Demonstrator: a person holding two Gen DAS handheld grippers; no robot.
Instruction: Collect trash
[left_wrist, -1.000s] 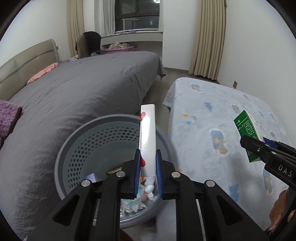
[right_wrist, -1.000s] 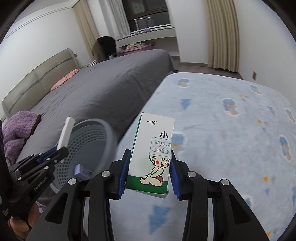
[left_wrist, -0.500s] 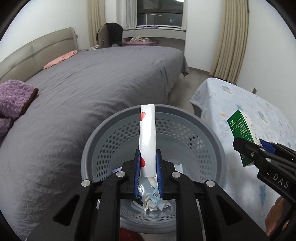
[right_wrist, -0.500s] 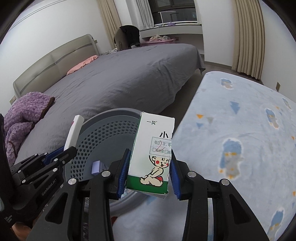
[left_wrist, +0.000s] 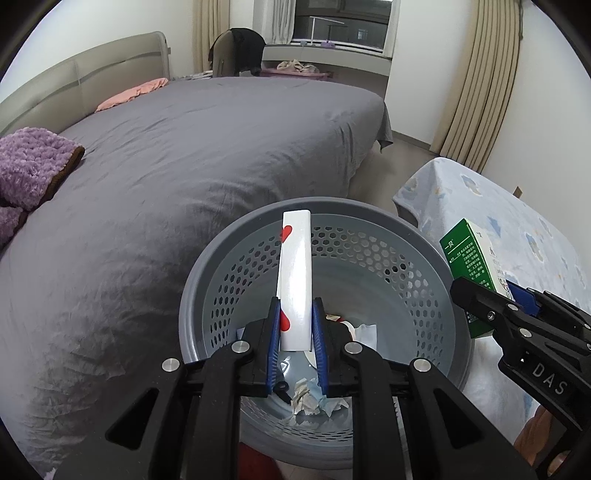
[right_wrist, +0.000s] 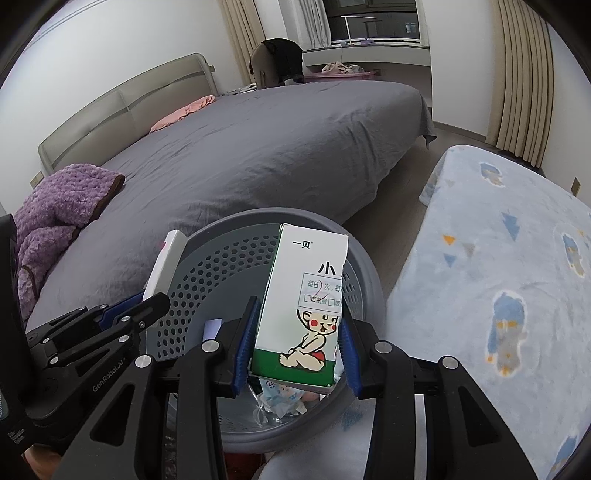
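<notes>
My left gripper (left_wrist: 294, 334) is shut on a slim white box with red hearts (left_wrist: 294, 273) and holds it upright over the grey perforated trash basket (left_wrist: 373, 218). My right gripper (right_wrist: 297, 345) is shut on a green and white medicine box with a cartoon baby (right_wrist: 304, 306), over the same basket (right_wrist: 364, 266). The green box (left_wrist: 471, 262) and right gripper show at the right of the left wrist view. The white box (right_wrist: 166, 262) shows at the left of the right wrist view. Crumpled paper trash (left_wrist: 314, 398) lies in the basket's bottom.
A large bed with a grey cover (left_wrist: 192, 155) lies behind and left of the basket, with a purple blanket (left_wrist: 29, 162) on it. A low bed with a light blue patterned cover (right_wrist: 509, 266) is to the right. Curtains (left_wrist: 476, 77) hang beyond.
Both grippers have swung left, from over the blue patterned bed to over the basket. Each still holds its box. The basket now sits centred under both.
</notes>
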